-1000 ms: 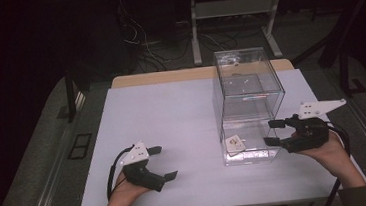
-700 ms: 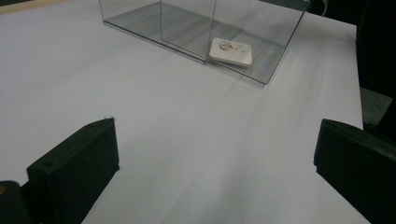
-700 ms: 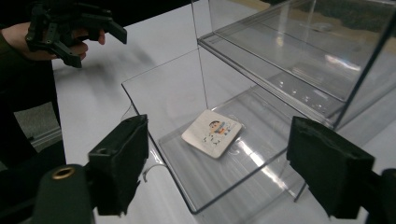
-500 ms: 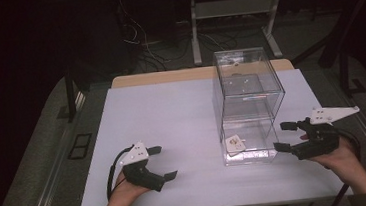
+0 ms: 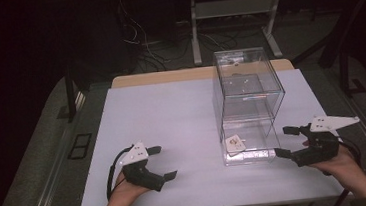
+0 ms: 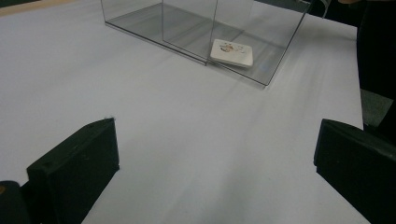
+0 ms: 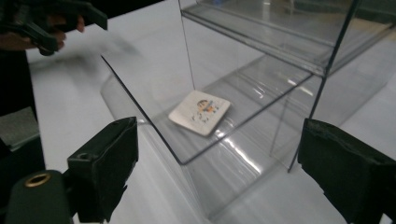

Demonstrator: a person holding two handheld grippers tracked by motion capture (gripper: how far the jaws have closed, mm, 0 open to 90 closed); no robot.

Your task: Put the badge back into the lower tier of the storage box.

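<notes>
Nearest the person, at about seven o'clock on the white table point(image 5: 172, 114), the left gripper point(image 5: 160, 161) rests low over the surface in the left hand point(image 5: 125, 194), its jaws spread wide with only bare tabletop between them, as the left gripper view confirms. At about four o'clock the right gripper point(image 5: 283, 142) sits in the right hand point(image 5: 344, 166), just beside the near right corner of the clear plastic case point(image 5: 249, 102). Its jaws have just been opening and now stand apart with nothing between them; the grey three-cornered plate on top points toward three o'clock.

Farther in, the case stands upright at roughly two o'clock from the table's middle, with a clear shelf partway up. On its floor, in the near left corner, lies a small white square card point(image 5: 234, 144) with a printed figure, flat and apart from both grippers. In the right gripper view the card point(image 7: 200, 112) lies ahead of the jaws behind the transparent wall; in the left gripper view the card point(image 6: 231, 52) sits at about one o'clock, well away.

Beyond the table's far edge, cables and a metal stand point(image 5: 233, 13) lie on the dark floor.
</notes>
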